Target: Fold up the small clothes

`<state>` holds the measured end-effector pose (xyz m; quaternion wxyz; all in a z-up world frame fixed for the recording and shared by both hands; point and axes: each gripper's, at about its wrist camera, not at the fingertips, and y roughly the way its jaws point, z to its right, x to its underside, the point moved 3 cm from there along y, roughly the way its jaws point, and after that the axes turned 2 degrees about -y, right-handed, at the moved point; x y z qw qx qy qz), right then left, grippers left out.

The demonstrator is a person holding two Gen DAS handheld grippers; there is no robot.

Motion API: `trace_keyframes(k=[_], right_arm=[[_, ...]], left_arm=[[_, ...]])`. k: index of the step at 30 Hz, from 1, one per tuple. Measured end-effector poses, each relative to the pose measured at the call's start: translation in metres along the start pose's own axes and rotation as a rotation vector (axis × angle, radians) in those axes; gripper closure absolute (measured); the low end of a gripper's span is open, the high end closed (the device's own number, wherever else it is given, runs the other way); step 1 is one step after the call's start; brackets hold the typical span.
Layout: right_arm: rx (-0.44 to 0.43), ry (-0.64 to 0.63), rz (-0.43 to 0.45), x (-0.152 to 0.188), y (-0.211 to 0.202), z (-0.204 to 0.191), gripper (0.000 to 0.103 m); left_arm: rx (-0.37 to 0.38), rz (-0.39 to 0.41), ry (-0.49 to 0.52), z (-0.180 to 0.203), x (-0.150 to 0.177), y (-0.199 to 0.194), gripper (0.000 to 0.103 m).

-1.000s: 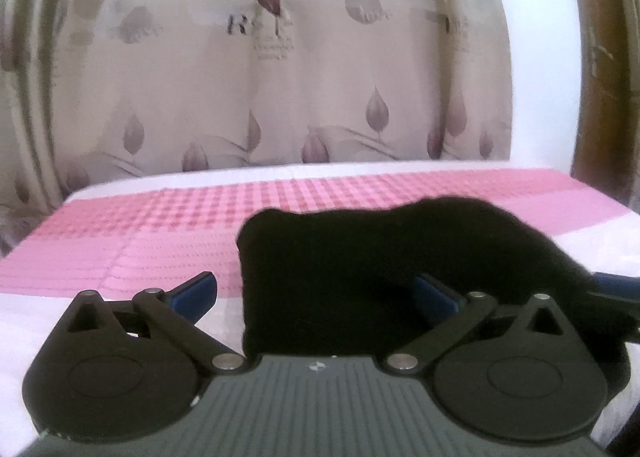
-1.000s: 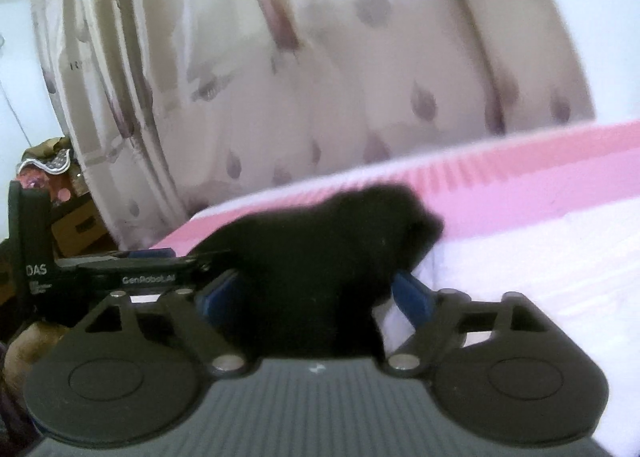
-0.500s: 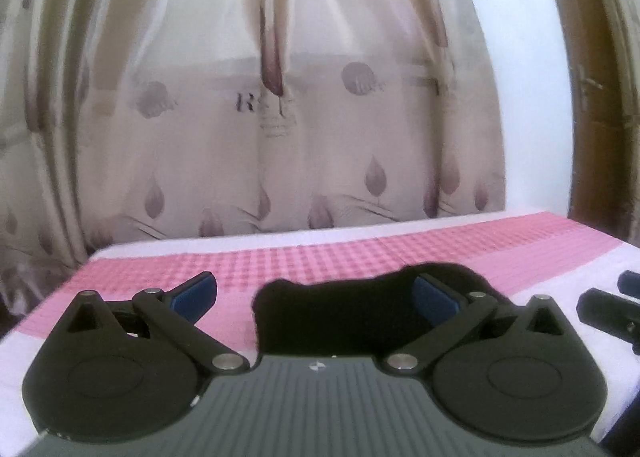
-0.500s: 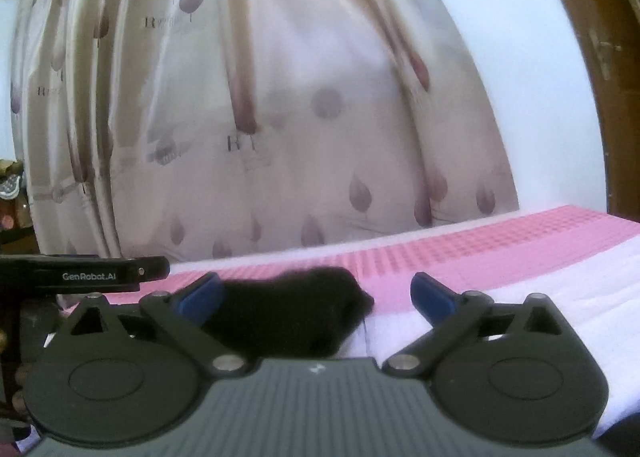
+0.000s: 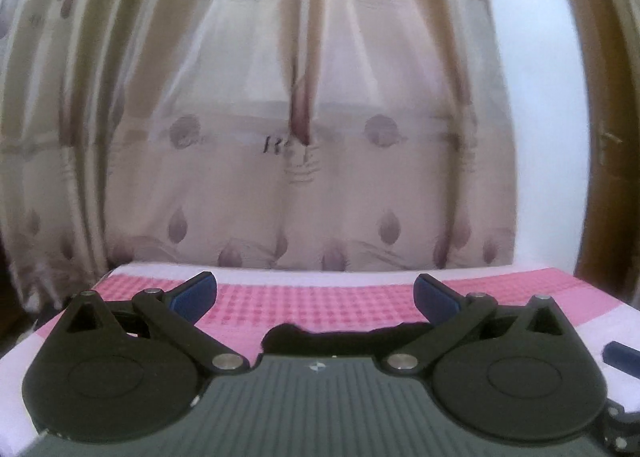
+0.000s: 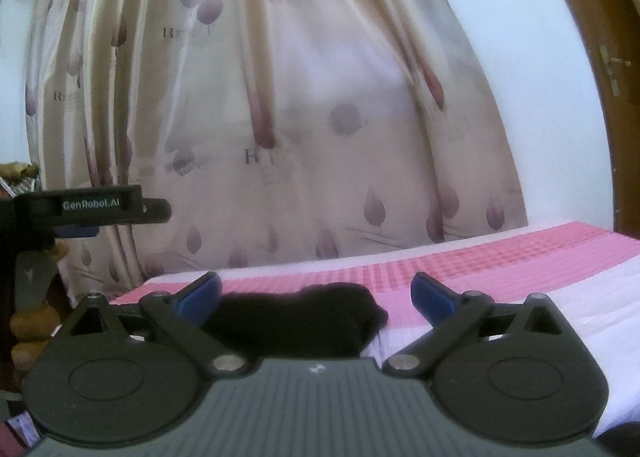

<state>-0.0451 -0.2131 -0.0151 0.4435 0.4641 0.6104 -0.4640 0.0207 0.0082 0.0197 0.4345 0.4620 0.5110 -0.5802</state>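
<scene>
Jaws first: our right gripper [image 6: 315, 297] stands spread wide with nothing pinched, having sprung apart just within the last second, and its blue fingertips [image 6: 200, 293] sit clear of the cloth. Our left gripper [image 5: 315, 295] is likewise released, fingertips [image 5: 434, 293] apart and bare. Below and ahead of us lies the black garment [image 6: 296, 321], a dark bundle resting on the bed [image 6: 520, 281]; in the right view it sits low between the fingers toward the left one, not gripped, and in the left view we catch only its top edge [image 5: 340, 335] peeking over the gripper body. From the right view, the left gripper shows at the far left edge [image 6: 92, 209], lettered along its side, held above the bed. The bed wears a cover with a pink checked band and paler stripes. Beyond it hangs a cream curtain [image 5: 304, 145] printed with mauve leaves, then a white wall [image 6: 532, 69] and a brown wooden door frame [image 6: 600, 69] on the right.
</scene>
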Motion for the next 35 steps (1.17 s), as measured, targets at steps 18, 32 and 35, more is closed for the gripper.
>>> trace_keyframes(k=[18, 32, 35], right_arm=[[0.007, -0.002, -0.047, 0.006, 0.006, -0.001, 0.001], [0.031, -0.008, -0.095, 0.012, 0.016, -0.003, 0.001], [0.028, -0.013, -0.091, 0.010, 0.017, -0.004, 0.001]], left_arm=[[-0.005, -0.123, -0.037, -0.014, 0.018, 0.024, 0.000], [0.002, -0.152, -0.029, -0.019, 0.035, 0.038, 0.000], [-0.004, -0.156, -0.022, -0.018, 0.036, 0.038, 0.000]])
